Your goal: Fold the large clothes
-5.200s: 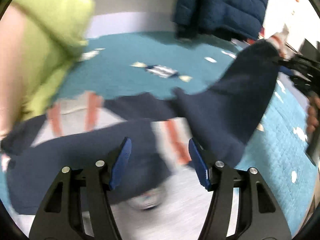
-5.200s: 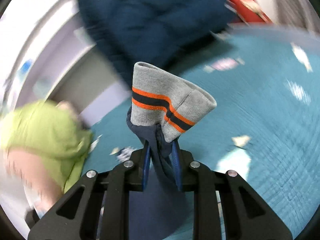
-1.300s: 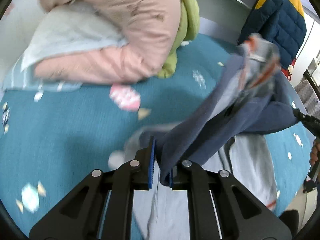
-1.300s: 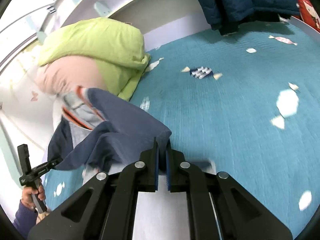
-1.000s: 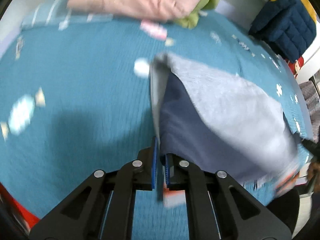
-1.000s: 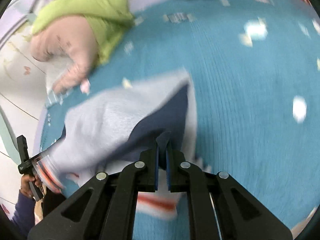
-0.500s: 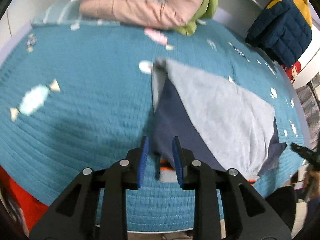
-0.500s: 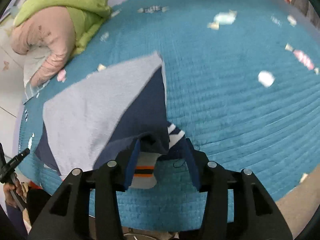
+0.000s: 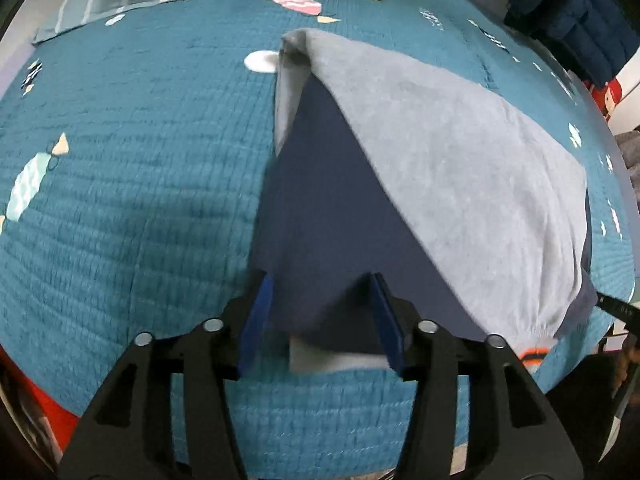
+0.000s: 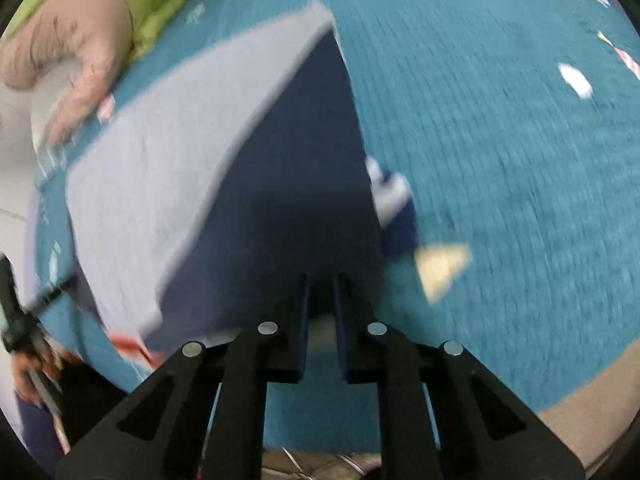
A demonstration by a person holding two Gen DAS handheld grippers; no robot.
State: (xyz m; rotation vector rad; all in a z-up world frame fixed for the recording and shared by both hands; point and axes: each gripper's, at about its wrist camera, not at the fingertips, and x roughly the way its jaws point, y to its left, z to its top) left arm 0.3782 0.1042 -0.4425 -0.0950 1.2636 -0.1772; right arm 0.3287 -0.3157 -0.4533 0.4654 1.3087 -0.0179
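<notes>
My left gripper (image 9: 322,316) points steeply down at the near edge of a large navy and grey knit sweater (image 9: 400,168) that lies folded on a teal quilted bedspread (image 9: 132,184) printed with small pale candy shapes. Its jaws are opening; the blue pads (image 9: 256,320) stand apart on either side of the navy hem without pressing it, so the cloth sits loose between them. A strip of pale grey ribbing shows just under the navy edge between my fingers. The grey panel is folded diagonally over the navy one, running from a peak at the far end down to the right, where an orange-striped cuff (image 9: 534,354) peeks out near the bed's edge.

My right gripper (image 10: 321,308) aims down at the same sweater (image 10: 288,168) from the other side. Its jaws are closing and only a narrow gap remains; the navy fabric lies right at the tips, but the view is blurred and I cannot tell whether the pads have caught any of it.

At the far end of the bed lies a heap of pink and lime-green padded bedding (image 10: 84,28). A dark blue quilted jacket (image 9: 576,28) hangs at the upper right of the left view. In the right view my left hand (image 10: 30,376) shows low at the left edge, gripping its tool's handle.
</notes>
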